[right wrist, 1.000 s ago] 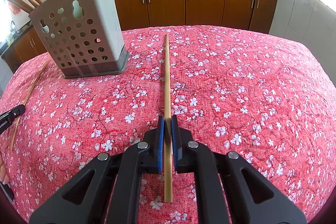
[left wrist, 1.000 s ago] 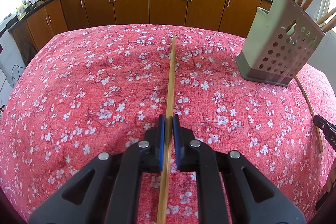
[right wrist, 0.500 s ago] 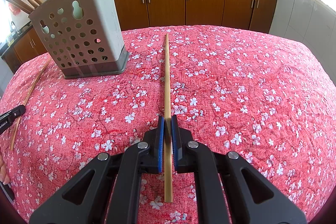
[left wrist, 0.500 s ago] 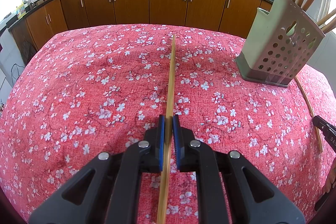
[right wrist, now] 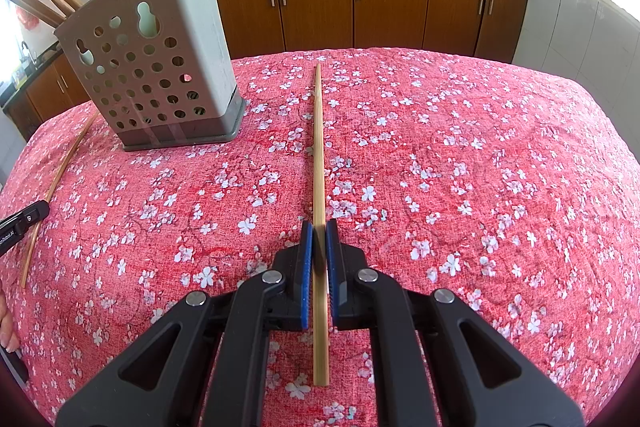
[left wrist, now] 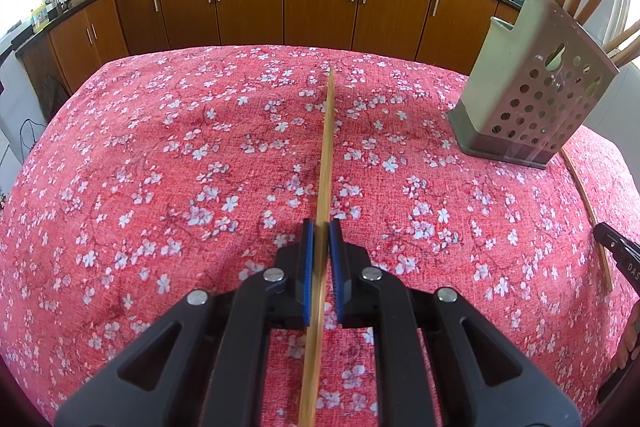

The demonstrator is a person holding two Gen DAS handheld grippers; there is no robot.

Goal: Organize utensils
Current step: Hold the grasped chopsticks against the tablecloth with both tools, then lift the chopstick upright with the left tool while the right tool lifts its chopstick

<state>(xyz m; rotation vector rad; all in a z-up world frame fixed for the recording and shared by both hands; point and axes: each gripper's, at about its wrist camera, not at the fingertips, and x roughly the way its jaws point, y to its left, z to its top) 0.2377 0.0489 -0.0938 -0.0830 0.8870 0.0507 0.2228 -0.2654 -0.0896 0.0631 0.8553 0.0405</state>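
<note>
Bamboo chopsticks [left wrist: 326,155] [right wrist: 318,155] clamped, both grippers [left wrist: 321,239] [right wrist: 319,239] angled down

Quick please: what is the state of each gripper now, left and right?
Left gripper: closed on a chopstick.
Right gripper: closed on another chopstick.

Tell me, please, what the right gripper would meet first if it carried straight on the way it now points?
Probably the red flowered tablecloth. The right gripper, shut on a chopstick, points down at the cloth; the grey utensil holder stands off to the left of that line. Depth is hard to judge.
</note>
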